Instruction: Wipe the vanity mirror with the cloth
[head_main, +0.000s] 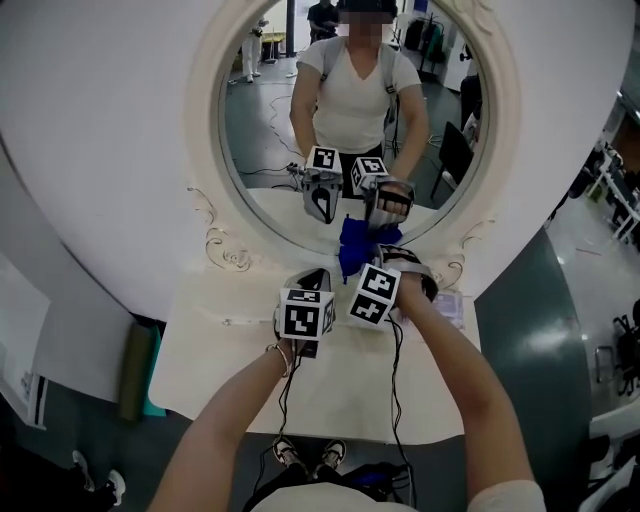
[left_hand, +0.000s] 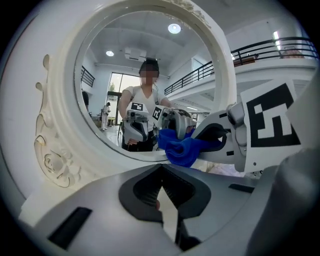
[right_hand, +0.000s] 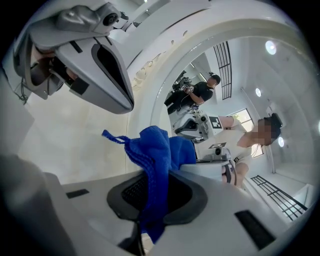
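Right gripper view shows right gripper (right_hand: 156, 194) pinching blue cloth (right_hand: 156, 144).

My right claw (right_hand: 154, 194) is pale grey, black-padded, its cube (head_main: 375, 295) black-and-white squares; the ribbed cloth (right_hand: 160, 145) deep blue, the carved oval mirror frame (head_main: 206, 150) cream-white.

Three cameras close on the vanity mirror (head_main: 265, 150).
The head view looks steeply down over the table (head_main: 220, 340); each gripper view looks along its own jaws from just beside the lower frame. All three share the blue cloth (head_main: 352, 258) and the glass's lower edge.
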